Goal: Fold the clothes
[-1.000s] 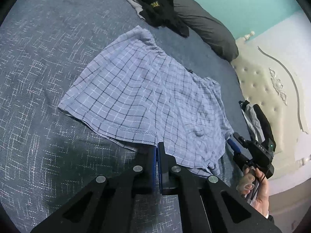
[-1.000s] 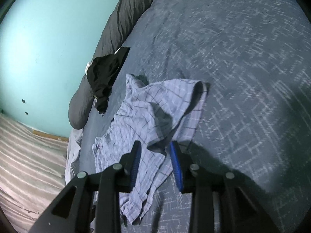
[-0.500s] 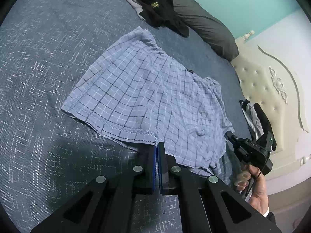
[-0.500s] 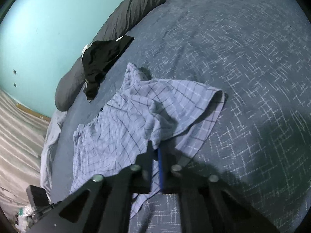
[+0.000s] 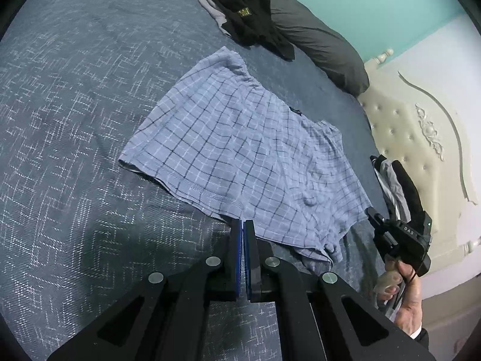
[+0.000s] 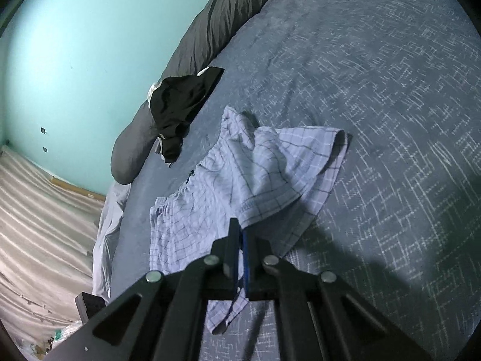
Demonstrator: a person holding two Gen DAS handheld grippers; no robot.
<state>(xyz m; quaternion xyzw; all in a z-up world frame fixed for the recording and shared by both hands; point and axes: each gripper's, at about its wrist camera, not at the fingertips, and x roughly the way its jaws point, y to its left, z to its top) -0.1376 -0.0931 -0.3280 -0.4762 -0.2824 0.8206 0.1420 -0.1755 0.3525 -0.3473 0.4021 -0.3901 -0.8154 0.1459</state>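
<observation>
Blue plaid shorts point(image 5: 240, 156) lie spread on the dark blue bed cover point(image 5: 75, 120). My left gripper point(image 5: 242, 224) is shut, its tips pinching the near leg hem. In the right wrist view the shorts point(image 6: 240, 165) are rumpled, with one leg hem raised off the bed. My right gripper point(image 6: 239, 228) is shut on that hem, and a flap of cloth hangs below its fingers. In the left wrist view the right gripper point(image 5: 372, 213) meets the shorts' right edge, held by a hand point(image 5: 405, 307).
A black garment point(image 5: 246, 15) lies across a grey pillow point(image 5: 324, 48) at the far edge of the bed. A cream tufted headboard point(image 5: 405, 138) stands on the right, with dark clothes point(image 5: 396, 180) piled against it. Bare bed cover point(image 6: 375, 90) stretches beyond the shorts.
My right gripper went from open to shut on the shorts' hem and raised it. The left gripper's small gap closed at the near hem.
</observation>
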